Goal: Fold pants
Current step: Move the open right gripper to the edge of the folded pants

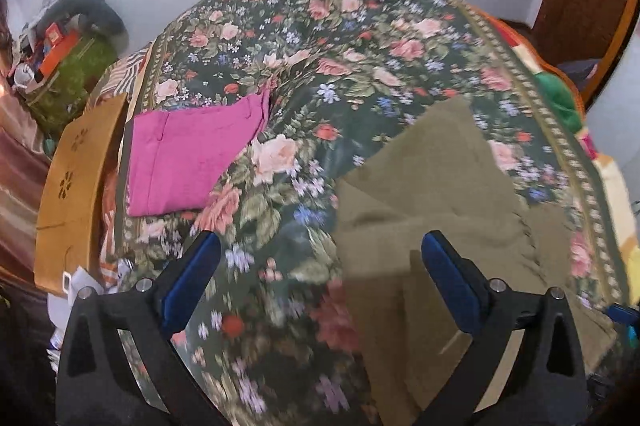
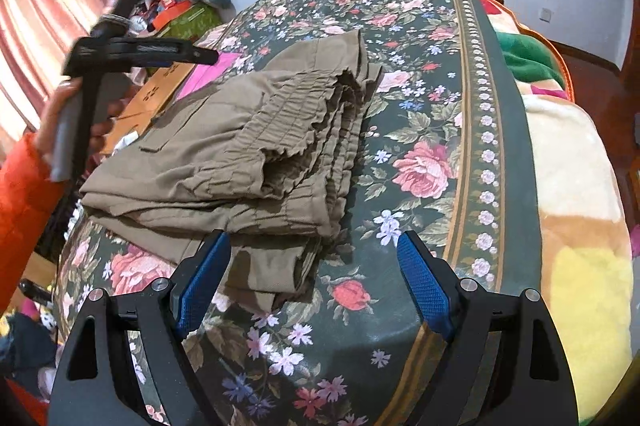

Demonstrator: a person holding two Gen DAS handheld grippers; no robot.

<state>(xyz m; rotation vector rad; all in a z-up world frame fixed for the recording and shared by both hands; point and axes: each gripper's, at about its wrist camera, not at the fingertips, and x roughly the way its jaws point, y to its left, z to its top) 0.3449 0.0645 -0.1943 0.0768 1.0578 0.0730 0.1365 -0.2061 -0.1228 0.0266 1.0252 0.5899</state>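
Observation:
The olive-brown pants [image 2: 248,154] lie folded in a thick stack on the floral bedspread [image 2: 420,74], elastic waistband facing me. They also show in the left wrist view [image 1: 436,194] at the right. My right gripper [image 2: 314,246] is open and empty, hovering just in front of the stack's near edge. My left gripper [image 1: 320,246] is open and empty above the bedspread, its right finger over the pants' edge. The left gripper also shows in the right wrist view [image 2: 200,56], held in a hand left of the stack.
A folded magenta garment [image 1: 192,154] lies on the bedspread to the left. A wooden board [image 1: 76,194] stands at the bed's left edge. Cluttered bags [image 1: 64,58] sit beyond it. A colourful blanket [image 2: 576,166] lies along the right side. Pink curtains [image 2: 44,18] hang at left.

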